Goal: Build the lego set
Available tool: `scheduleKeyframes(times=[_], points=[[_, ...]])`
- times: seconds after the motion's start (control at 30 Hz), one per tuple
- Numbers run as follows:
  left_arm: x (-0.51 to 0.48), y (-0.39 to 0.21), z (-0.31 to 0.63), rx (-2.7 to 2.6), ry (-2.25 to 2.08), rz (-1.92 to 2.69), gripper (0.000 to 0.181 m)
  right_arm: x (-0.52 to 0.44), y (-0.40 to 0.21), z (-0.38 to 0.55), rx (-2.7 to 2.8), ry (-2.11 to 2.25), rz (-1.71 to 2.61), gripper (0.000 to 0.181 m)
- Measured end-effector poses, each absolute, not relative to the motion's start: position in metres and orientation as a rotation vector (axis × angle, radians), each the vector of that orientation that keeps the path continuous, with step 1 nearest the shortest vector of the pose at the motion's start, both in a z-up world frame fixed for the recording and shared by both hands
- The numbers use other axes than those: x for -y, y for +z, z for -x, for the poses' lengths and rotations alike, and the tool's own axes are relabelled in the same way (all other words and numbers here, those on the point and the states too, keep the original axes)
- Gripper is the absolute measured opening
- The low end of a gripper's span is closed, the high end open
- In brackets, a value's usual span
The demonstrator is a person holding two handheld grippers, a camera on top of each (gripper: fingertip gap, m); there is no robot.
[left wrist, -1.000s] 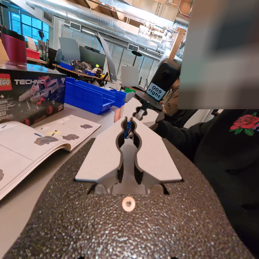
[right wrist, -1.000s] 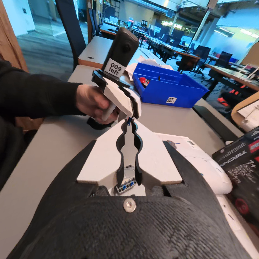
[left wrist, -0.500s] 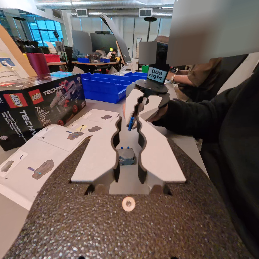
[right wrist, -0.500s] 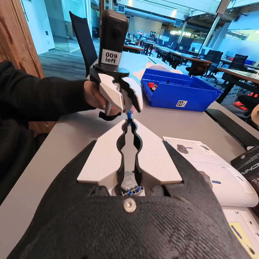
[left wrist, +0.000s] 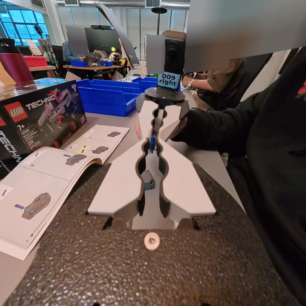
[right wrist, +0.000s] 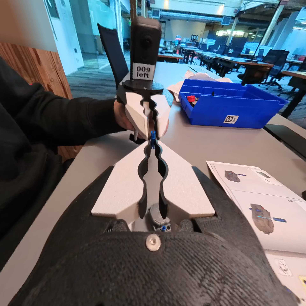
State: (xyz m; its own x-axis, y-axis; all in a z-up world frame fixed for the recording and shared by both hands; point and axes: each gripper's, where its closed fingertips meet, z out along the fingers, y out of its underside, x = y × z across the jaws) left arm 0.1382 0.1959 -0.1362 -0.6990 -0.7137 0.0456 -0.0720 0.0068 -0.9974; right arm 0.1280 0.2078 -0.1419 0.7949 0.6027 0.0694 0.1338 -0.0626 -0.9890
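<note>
A small blue pin [left wrist: 152, 145] is held upright in the air between the two grippers, which face each other tip to tip above the grey table. My left gripper [left wrist: 152, 140] is shut on it from one side. My right gripper [right wrist: 152, 145] is shut on the pin [right wrist: 152, 138] from the other side. The right gripper also shows in the left wrist view [left wrist: 154, 132], and the left gripper in the right wrist view [right wrist: 153, 135]. A grey lego block [left wrist: 147, 178] with blue pins in it lies on the table below [right wrist: 157, 216].
An open instruction booklet [left wrist: 49, 173] lies on the table [right wrist: 256, 198]. The lego box [left wrist: 41, 115] stands behind it. Blue bins [left wrist: 106, 99] stand at the back; one [right wrist: 231, 107] holds a red part [right wrist: 190, 98]. The person's black sleeves reach in from the sides. Both grippers' tips are close together, under 4 cm apart. Between my right fingertips and the grey lego block [left wrist: 147, 178] there is roughly 10 centimetres. The right camera catches it too, in the right wrist view [right wrist: 155, 209].
Half a second ago my left gripper was open beside the pin; now its fingers have closed around it. The right gripper has kept hold of the pin throughout.
</note>
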Motion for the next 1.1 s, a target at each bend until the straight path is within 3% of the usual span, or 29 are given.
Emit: scheduleKeyframes(times=[0.63,0.87,1.1], points=[[-0.202,-0.149,-0.150,-1.730,-1.809,0.901,0.002,-0.213,-0.156,-0.143,0.592,0.304,1.668,0.002],[-0.200,-0.165,-0.151,-1.879,-1.649,0.859,0.003,-0.212,-0.171,-0.143,0.639,0.291,1.750,0.002],[-0.205,-0.185,-0.160,-1.950,-1.565,1.026,0.002,-0.205,-0.199,-0.165,0.734,0.140,1.902,0.035]])
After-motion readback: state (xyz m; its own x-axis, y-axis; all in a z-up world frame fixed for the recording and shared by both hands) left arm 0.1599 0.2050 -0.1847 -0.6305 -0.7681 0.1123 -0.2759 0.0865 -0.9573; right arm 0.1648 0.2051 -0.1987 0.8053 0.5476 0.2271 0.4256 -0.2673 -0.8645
